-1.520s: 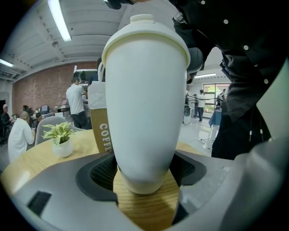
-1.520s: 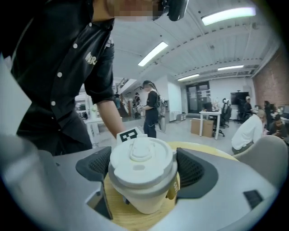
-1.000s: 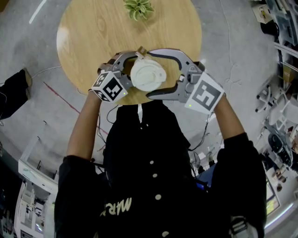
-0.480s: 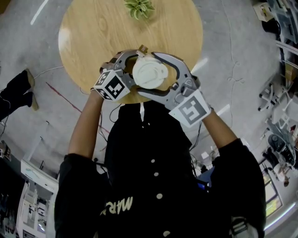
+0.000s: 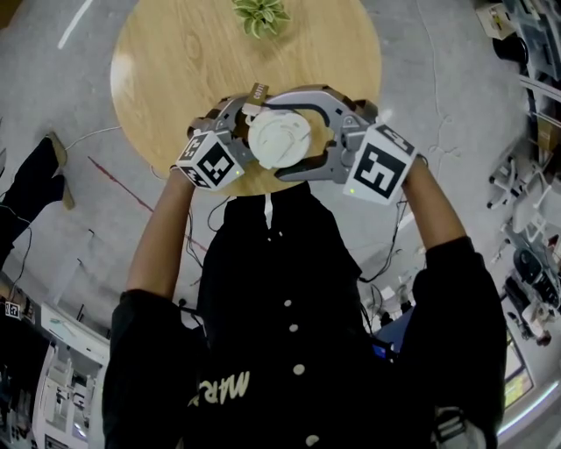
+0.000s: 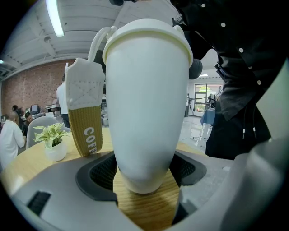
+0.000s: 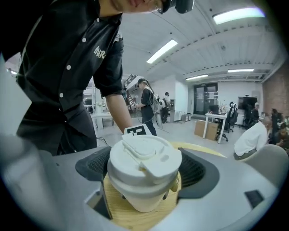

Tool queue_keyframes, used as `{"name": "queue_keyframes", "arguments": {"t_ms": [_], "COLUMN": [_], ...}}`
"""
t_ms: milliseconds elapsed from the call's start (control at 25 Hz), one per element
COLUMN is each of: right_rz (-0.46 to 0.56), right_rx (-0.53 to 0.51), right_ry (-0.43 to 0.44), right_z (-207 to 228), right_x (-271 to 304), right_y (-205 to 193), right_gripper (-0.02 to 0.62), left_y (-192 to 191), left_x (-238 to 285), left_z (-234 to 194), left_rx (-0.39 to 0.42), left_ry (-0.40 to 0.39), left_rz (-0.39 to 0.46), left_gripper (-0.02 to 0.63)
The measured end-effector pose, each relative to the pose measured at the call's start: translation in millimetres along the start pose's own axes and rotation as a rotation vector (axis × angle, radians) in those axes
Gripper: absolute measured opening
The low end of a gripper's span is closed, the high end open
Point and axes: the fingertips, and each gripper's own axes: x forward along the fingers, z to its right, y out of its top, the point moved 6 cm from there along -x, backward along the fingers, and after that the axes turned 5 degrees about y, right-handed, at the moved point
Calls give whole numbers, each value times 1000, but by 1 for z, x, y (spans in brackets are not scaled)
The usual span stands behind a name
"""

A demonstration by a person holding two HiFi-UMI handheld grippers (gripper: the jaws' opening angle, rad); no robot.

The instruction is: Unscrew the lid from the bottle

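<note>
Head view: seen from above, the white lid [image 5: 279, 138] sits at the upper middle of the frame, over the near edge of the round wooden table [image 5: 166, 61]; a small potted plant [image 5: 260, 16] stands well apart at the top edge. Left gripper view: the left gripper [image 6: 143, 173] is closed on the bottle [image 6: 146, 99], with its dark pads [image 6: 97, 173] pressing the narrow, tapering foot on both sides, low in the frame. The bottle stands upright, and whether its base rests on the wood or hangs just above it cannot be told. A brown-and-white tag [image 6: 86, 115] lettered "COFF" hangs beside the bottle at centre left. Right gripper view: the right gripper [image 7: 144, 169] has its jaws spread wide and set against the two sides of the lid, which fills the lower middle of the frame. The lid is still seated, with no gap showing at its seam.

Judged hazards for the turn still to be made:
- The lower hold sits on a smooth, narrowing surface, so twisting force at the lid may spin the whole bottle inside the left pads instead of loosening the thread
- The right pads bear on a shallow rim and could ride up and slip off
- With the bottle over the table's near edge, a sudden release might tip it toward the person
- The hanging tag could catch between a pad and the lid
</note>
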Motion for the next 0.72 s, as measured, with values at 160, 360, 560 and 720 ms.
{"name": "queue_keyframes", "arguments": {"t_ms": [160,360,560,720], "right_rz": [30,105,123,139], "right_rx": [103,251,241,226], "right_ry": [-73,-407,-535,-536], "right_z": [-5,-11,-16,-14], "right_x": [-6,-10,-1,-2], "right_y": [-2,5,5,5], "right_gripper": [500,512,452,439], "left_y": [0,1,1,1], "left_x": [-1,-1,0,-1], "left_z": [-1,0,0,0], "left_rx": [-1,-10,-10,-4], "left_ry": [-2,-3,0,0], "left_rz": [1,6,4,1], "left_gripper": [356,356,356,356]}}
